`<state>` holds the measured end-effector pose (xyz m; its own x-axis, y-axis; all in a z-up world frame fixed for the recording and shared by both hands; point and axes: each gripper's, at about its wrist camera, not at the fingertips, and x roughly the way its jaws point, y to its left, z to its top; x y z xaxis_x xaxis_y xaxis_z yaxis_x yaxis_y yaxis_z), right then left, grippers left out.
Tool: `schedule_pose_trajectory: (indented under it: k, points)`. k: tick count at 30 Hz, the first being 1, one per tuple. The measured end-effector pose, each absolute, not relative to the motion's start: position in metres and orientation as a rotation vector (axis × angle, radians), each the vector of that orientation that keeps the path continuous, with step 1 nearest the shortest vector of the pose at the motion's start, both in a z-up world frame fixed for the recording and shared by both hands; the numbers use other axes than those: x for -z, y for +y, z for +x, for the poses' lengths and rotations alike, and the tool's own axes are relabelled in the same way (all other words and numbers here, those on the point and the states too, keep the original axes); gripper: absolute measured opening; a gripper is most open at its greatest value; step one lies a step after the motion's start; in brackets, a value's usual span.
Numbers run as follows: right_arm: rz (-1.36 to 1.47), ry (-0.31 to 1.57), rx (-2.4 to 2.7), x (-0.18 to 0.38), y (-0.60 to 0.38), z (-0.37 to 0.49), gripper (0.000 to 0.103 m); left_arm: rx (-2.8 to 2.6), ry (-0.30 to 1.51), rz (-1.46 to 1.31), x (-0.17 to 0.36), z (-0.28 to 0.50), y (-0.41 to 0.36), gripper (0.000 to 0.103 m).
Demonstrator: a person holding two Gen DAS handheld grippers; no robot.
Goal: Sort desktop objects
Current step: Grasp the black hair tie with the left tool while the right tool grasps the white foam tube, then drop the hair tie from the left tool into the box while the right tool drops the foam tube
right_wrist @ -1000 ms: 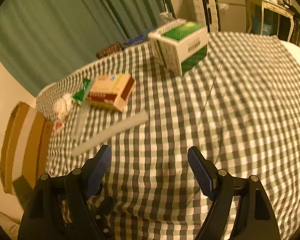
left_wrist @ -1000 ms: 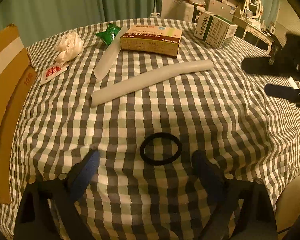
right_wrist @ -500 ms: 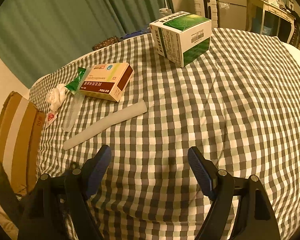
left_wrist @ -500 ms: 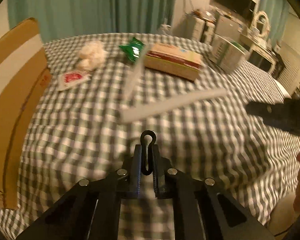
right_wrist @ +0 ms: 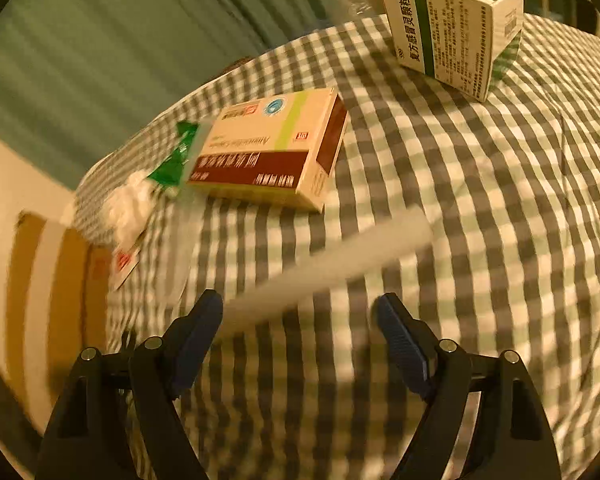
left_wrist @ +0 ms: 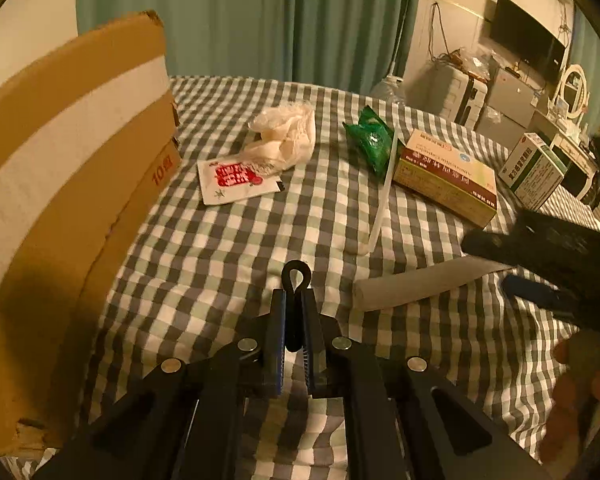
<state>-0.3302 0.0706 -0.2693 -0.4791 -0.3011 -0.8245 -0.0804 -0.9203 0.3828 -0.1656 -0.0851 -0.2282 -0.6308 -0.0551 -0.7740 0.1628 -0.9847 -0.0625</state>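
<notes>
1. Brown corrugated cardboard box [left_wrist: 72,184]: stands at the edge of the checked-cloth counter [left_wrist: 228,240], probably the sorting destination.
2. Long pale foam tube [right_wrist: 324,268]: lies on the cloth, beyond the box; right view shows it blurred, just ahead of the wide-open, empty right tongs [right_wrist: 300,320].
3. Thin black rubber ring [left_wrist: 296,276]: pinched upright in the closed left tongs [left_wrist: 295,312], held above the cloth near the box; visible in the left view only.

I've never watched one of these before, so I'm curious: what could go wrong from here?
The black band is pinched flat in the shut left tool, with only a small loop showing; it might slip out on the way to the cardboard box. The open right tool is close to the white tube and could nudge it so that it rolls.
</notes>
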Motion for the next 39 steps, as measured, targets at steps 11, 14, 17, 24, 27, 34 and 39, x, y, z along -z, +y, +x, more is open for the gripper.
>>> schedule_pose_trajectory:
  k: [11, 14, 17, 24, 27, 34, 39]
  points:
    - [1.402, -0.21, 2.607, 0.257, 0.043, -0.311, 0.018, 2.736, 0.215, 1.215, 0.222, -0.162, -0.096, 0.007]
    - [1.352, -0.259, 2.597, 0.237, 0.053, -0.293, 0.014, 2.763, 0.259, 1.194, 0.213, -0.157, -0.099, 0.007]
    - [1.302, -0.279, 2.607, 0.212, 0.062, -0.274, 0.014, 2.786, 0.285, 1.179, 0.2, -0.151, -0.1, 0.008]
    - [1.156, -0.286, 2.669, 0.151, 0.073, -0.229, 0.013, 2.867, 0.213, 1.096, 0.141, -0.126, -0.099, 0.008]
    - [1.105, -0.218, 2.689, 0.128, 0.062, -0.213, 0.013, 2.894, 0.242, 1.072, 0.111, -0.116, -0.104, 0.008]
    - [1.002, -0.07, 2.684, 0.084, 0.022, -0.177, 0.013, 2.95, 0.22, 1.002, 0.045, -0.088, -0.119, 0.008]
    - [0.927, -0.021, 2.631, 0.057, -0.015, -0.163, 0.013, 2.958, 0.155, 0.948, 0.02, -0.075, -0.13, 0.008]
